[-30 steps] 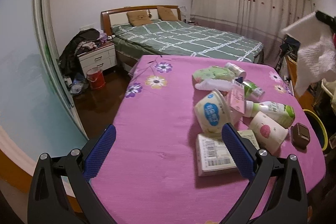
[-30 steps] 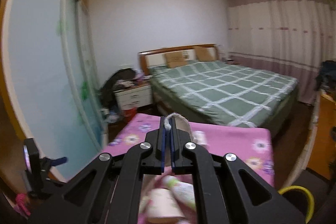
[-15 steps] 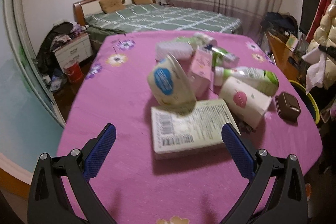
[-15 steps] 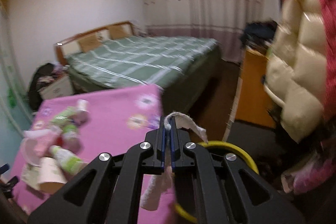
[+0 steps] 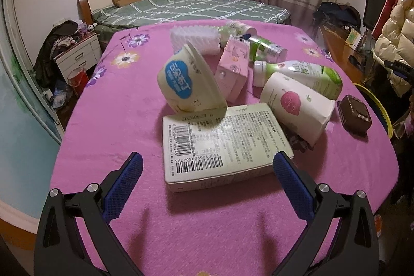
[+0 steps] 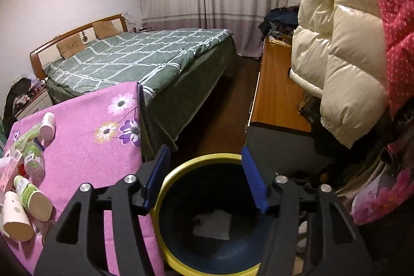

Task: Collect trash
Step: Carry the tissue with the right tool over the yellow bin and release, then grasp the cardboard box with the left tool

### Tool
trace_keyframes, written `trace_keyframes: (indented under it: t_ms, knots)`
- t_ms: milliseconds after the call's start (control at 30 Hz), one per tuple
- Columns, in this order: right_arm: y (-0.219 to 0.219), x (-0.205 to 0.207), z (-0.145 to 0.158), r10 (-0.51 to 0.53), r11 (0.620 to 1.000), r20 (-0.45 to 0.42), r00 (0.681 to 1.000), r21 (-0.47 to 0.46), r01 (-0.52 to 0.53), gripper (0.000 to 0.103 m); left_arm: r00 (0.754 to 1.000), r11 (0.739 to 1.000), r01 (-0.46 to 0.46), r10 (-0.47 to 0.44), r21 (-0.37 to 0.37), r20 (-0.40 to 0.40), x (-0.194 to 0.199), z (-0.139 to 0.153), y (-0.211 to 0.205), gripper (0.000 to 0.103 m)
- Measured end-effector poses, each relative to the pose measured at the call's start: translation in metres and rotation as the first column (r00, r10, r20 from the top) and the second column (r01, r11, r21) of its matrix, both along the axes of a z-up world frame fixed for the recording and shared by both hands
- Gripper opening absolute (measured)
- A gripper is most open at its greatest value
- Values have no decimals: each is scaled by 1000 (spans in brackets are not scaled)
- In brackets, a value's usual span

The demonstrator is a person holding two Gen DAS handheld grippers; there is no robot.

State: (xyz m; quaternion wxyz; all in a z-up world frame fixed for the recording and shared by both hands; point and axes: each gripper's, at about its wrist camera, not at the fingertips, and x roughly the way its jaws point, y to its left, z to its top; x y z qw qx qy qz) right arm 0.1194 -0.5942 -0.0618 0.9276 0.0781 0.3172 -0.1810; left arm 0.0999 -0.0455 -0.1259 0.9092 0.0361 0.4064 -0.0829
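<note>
My left gripper [image 5: 207, 179] is open and empty, just in front of a flat white box [image 5: 222, 146] with barcodes on the pink tablecloth [image 5: 108, 126]. Behind the box lie a tilted pudding cup [image 5: 187, 84], a pink carton [image 5: 233, 69], a white cup with a peach print [image 5: 297, 105] and green-labelled bottles [image 5: 305, 74]. My right gripper [image 6: 205, 177] is open and empty above a dark bin with a yellow rim [image 6: 181, 172]. A white tissue [image 6: 212, 224] lies on the bin's bottom.
A small brown box [image 5: 354, 115] sits near the table's right edge. The bin's rim also shows in the left wrist view [image 5: 375, 105]. A green bed [image 6: 145, 58], a wooden desk [image 6: 276, 95] and hanging puffy coats [image 6: 344, 43] surround the bin.
My right gripper swung from the table to over the bin, opened and let go of the tissue, which now lies in the bin. My left gripper moved closer to the flat box.
</note>
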Motion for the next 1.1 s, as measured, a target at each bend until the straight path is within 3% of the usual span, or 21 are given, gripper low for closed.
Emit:
trace_keyframes:
  t_ms: [200,300,400,500,600,633,800,933,1100]
  knots:
    - [11,-6,7,23,1000,18,1000,1,-23,60,1000,999,1,-2,-38,-29,8,-9,4,99]
    - [16,-11,9,35,999,24,999,8,-35,62,997,994,52,-58,-92,-55,9,-11,0,99]
    - [21,-14,10,42,999,29,999,8,-43,62,992,990,103,-109,-92,-59,3,-12,-16,99]
    - [23,-17,10,48,999,37,998,20,-49,63,972,968,212,-223,-133,-74,-9,-10,-38,99]
    - [24,-19,9,55,998,42,998,30,-57,63,931,923,342,-358,-175,-70,-26,-1,-54,99]
    - [25,-20,8,58,998,42,997,34,-60,63,921,913,376,-387,-158,-49,-31,5,-57,99]
    - [23,-20,5,67,996,43,997,57,-69,63,914,913,406,-406,-28,13,-16,24,-57,99]
    - [23,-24,4,65,995,54,996,68,-69,63,866,865,499,-500,45,-5,3,21,-68,99]
    - [17,-31,5,51,996,60,997,74,-56,64,833,834,551,-548,28,-80,29,0,-76,99]
